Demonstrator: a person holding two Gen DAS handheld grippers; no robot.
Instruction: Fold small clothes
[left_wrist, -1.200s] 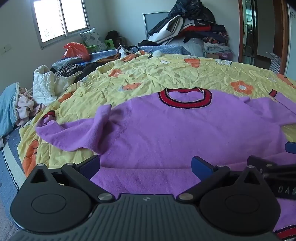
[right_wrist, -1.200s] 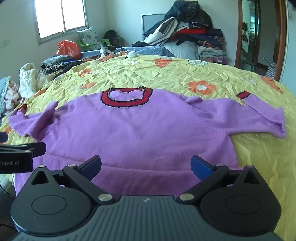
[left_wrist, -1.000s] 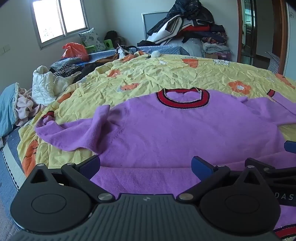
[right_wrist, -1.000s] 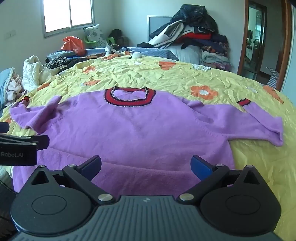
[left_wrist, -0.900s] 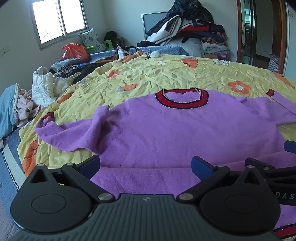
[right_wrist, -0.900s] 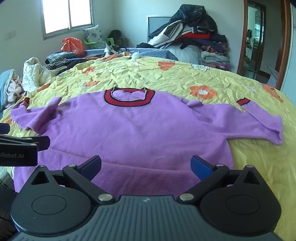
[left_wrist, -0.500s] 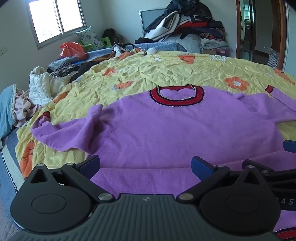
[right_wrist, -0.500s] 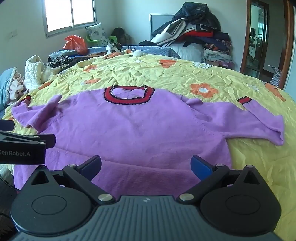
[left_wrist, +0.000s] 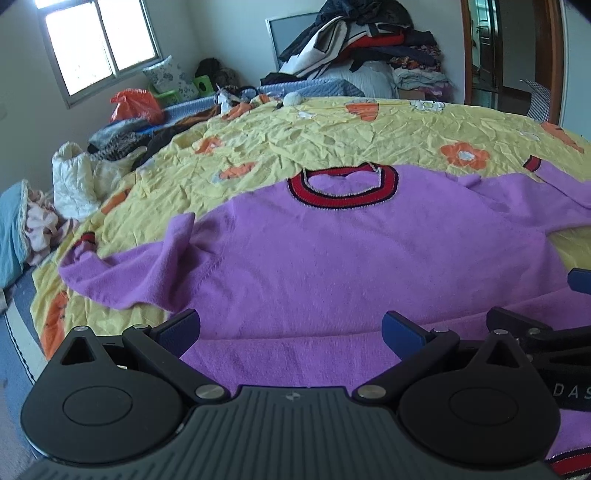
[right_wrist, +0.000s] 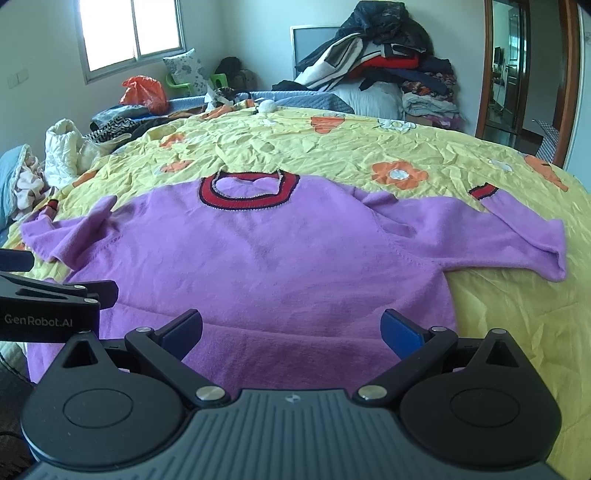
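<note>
Left wrist view: left gripper (left_wrist: 291, 328) sits low over the near hem of a purple sweater (left_wrist: 332, 258), jaws spread wide, blue pads (left_wrist: 400, 330) apart with nothing between them. Sweater lies flat, front up, on a yellow floral bedsheet (left_wrist: 332, 136), red-and-black collar (left_wrist: 343, 190) pointing away from the camera. Its left sleeve (left_wrist: 122, 273) is bunched and folded back near the shoulder, red cuff (left_wrist: 85, 238) at the bed edge. A horizontal crease runs across the body just ahead of the fingertips; hem band lies below it. Right gripper (left_wrist: 532, 306) enters at the right edge of this view, just beside the left one, over the same hem; one blue pad is visible. Right wrist view: right gripper (right_wrist: 291, 328) also wide open, nothing held, pads hovering above the hem of the sweater (right_wrist: 277, 258); contact with the fabric cannot be judged. Left gripper (right_wrist: 74, 291) shows at the left edge, marked GenRobot.AI. Right sleeve (right_wrist: 498, 240) lies out to the side, doubled back so its red cuff (right_wrist: 484, 192) points toward the collar (right_wrist: 247, 192). Background: heap of clothes (right_wrist: 380, 62) at the far end of the bed, orange plastic bag (right_wrist: 144, 92) under the window (right_wrist: 129, 33), white quilted bundle (right_wrist: 62, 151) at left, open door frame (right_wrist: 561, 81) at right.
</note>
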